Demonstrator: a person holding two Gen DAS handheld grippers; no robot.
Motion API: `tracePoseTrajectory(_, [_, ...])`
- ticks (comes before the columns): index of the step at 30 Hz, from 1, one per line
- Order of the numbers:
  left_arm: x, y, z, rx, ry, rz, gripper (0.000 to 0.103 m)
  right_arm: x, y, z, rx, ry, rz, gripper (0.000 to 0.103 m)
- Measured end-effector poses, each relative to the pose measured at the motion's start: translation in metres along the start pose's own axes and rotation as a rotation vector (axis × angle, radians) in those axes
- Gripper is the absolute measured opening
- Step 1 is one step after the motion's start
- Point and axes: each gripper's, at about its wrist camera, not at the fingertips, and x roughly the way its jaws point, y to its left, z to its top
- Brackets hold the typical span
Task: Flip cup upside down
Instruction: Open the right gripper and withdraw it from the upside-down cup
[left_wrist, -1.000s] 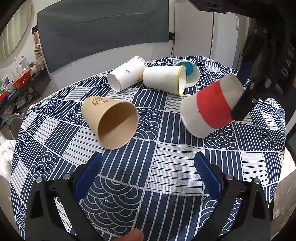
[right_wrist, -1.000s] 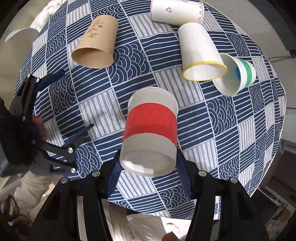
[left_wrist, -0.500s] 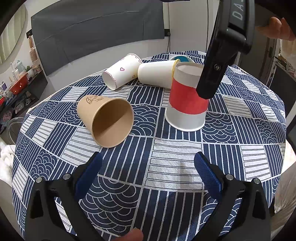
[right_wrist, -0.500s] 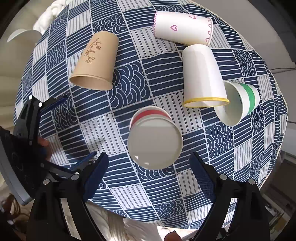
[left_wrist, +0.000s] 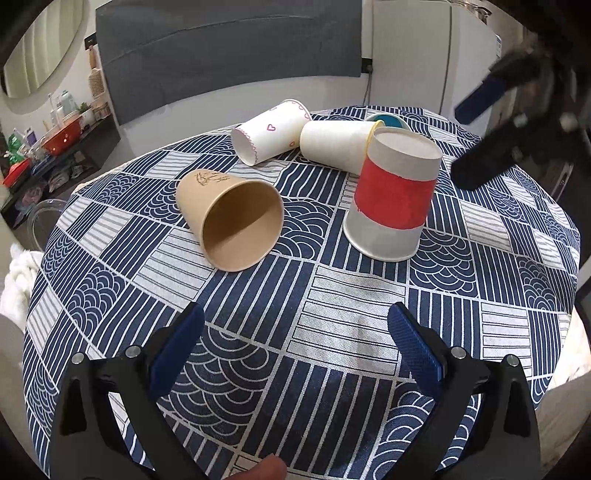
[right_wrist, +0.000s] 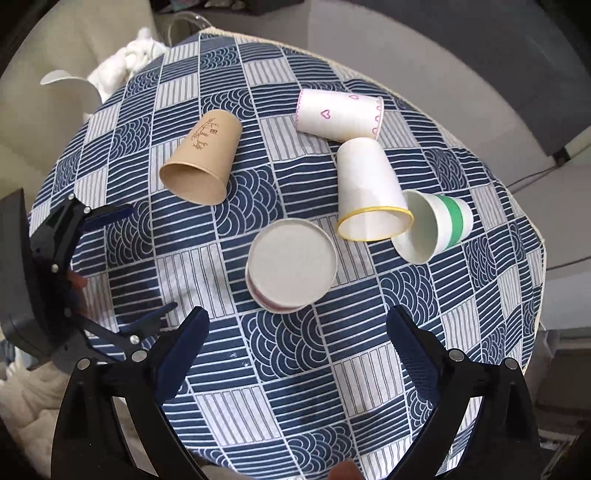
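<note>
On the round table, near the middle of its blue patterned cloth (left_wrist: 343, 314), the red-banded cup (left_wrist: 393, 197) stands mouth down, flat base on top, touching nothing. My right gripper (right_wrist: 295, 354) hangs above and just short of it, both blue pads spread wide with nothing between them; from this view I look almost straight down on the cup's pale base (right_wrist: 291, 264). I judge the flip itself done for this cup: the rim sits flush on the cloth and the wall shows no lean, so it has no need of my hold.

My left gripper (left_wrist: 295, 347) waits low over the near edge of the table, its fingers wide apart as well and empty. It is kept back there, I think, to leave the working space to the right hand.

Four other cups lie on their sides. The brown cup (left_wrist: 231, 219) points its mouth towards my left fingers, well apart from the red one. Farther back, the heart-printed cup (left_wrist: 271, 131), the yellow-rimmed white cup (left_wrist: 338, 146) and the green-banded cup (right_wrist: 434, 225) crowd together. The yellow rim comes very near the upturned cup, whether touching I cannot tell. If more are to be turned, the brown one looks easiest to reach cleanly.
</note>
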Motion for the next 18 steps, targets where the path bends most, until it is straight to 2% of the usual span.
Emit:
tracePoseTrajectory(6, [-0.009, -0.003, 0.0, -0.051, -0.024, 0.032, 0.097, -0.006, -0.001, -0.031, 0.04, -0.126, -0.017, 0.093])
tracePoseTrajectory(10, [-0.012, -0.009, -0.005, -0.042, -0.058, 0.075, 0.097, -0.007, -0.003, -0.056, 0.091, -0.237, -0.023, 0.093])
tracePoseTrajectory(14, [-0.016, -0.016, -0.009, -0.033, -0.092, 0.079, 0.097, 0.0, -0.005, -0.085, 0.15, -0.336, -0.011, 0.094])
tracePoseTrajectory(18, [-0.024, -0.025, -0.008, -0.046, -0.139, 0.078, 0.097, 0.015, -0.004, -0.108, 0.182, -0.387, -0.036, 0.094])
